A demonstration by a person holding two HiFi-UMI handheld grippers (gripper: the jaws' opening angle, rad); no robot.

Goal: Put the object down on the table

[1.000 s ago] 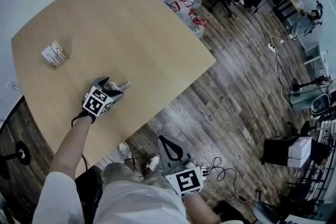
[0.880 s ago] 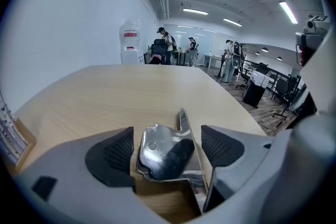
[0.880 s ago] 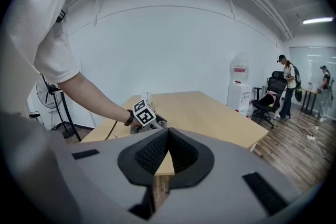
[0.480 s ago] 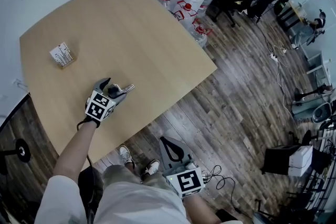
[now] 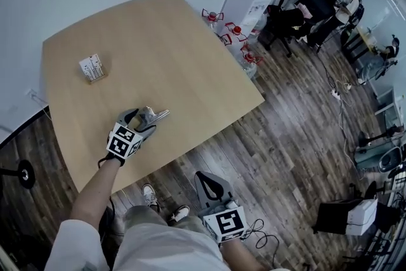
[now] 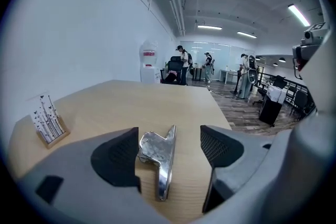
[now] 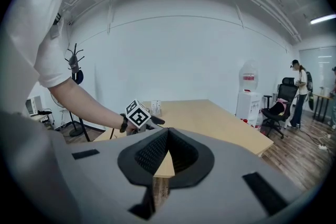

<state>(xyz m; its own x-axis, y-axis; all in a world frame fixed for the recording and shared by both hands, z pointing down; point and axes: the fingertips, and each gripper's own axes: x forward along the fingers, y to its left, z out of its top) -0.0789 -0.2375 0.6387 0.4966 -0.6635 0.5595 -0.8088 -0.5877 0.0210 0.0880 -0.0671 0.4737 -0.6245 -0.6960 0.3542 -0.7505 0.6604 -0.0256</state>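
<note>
A small wooden holder of white cards stands upright near the far left edge of the table. A white water dispenser stands past the far corner. Red-handled water bottles sit beside it on the wood-plank floor. Black office chairs stand further right. Cables lie on the floor.

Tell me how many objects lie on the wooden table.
2. A metal clip lies near the front edge of the table, between the open jaws of the left gripper. A small card box stands near the left edge. Nothing seems hidden.
</note>
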